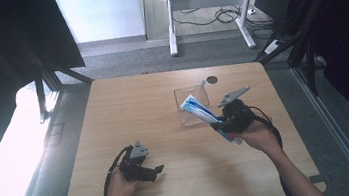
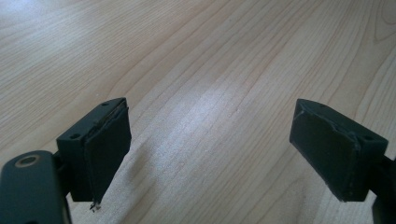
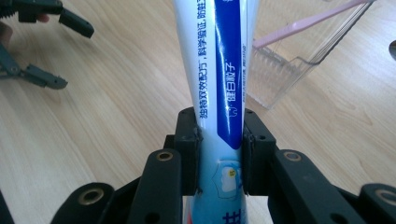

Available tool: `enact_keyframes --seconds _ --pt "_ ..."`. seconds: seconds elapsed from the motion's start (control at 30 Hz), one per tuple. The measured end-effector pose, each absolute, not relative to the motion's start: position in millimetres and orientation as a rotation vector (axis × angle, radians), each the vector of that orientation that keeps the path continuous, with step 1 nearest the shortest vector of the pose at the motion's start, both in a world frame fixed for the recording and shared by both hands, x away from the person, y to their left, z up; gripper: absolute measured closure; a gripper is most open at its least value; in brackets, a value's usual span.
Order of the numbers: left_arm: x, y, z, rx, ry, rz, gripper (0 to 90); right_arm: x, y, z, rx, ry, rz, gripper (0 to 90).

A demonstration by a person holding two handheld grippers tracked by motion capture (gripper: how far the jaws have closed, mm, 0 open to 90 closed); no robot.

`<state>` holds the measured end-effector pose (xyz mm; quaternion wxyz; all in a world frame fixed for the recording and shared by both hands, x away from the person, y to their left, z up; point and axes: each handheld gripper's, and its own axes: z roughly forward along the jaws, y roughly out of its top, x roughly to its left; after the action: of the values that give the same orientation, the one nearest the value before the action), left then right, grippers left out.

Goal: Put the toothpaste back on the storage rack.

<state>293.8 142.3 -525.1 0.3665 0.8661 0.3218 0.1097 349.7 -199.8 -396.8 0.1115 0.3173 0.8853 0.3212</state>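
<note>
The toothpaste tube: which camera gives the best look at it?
The right gripper view: the toothpaste tube runs up the middle, lettering sharp, clamped by the right gripper. The high view shows it small; the left gripper view shows bare table.

- My left gripper (image 1: pixel 157 169) is matte black, with a grey three-cornered plate on top and a black cable trailing back.
- Its flat rectangular pads (image 2: pixel 108 151) sit in screwed housings.
- My right gripper (image 3: pixel 219 140) has black linkage arms with brass-ringed pivot holes.
- My forearms are bare.

Looking down from above the near edge of the table (image 1: pixel 172 179); riding close along each jaw pair; sharing the tabletop.
</note>
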Motion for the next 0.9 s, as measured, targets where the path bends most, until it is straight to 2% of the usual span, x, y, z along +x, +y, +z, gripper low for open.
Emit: enact_keyframes --seconds 0.9 --pt "293.2 142.5 -524.0 2.217 0.819 0.269 12.9 384.6 -183.0 -385.6 0.947 2.488 1.062 73.3"
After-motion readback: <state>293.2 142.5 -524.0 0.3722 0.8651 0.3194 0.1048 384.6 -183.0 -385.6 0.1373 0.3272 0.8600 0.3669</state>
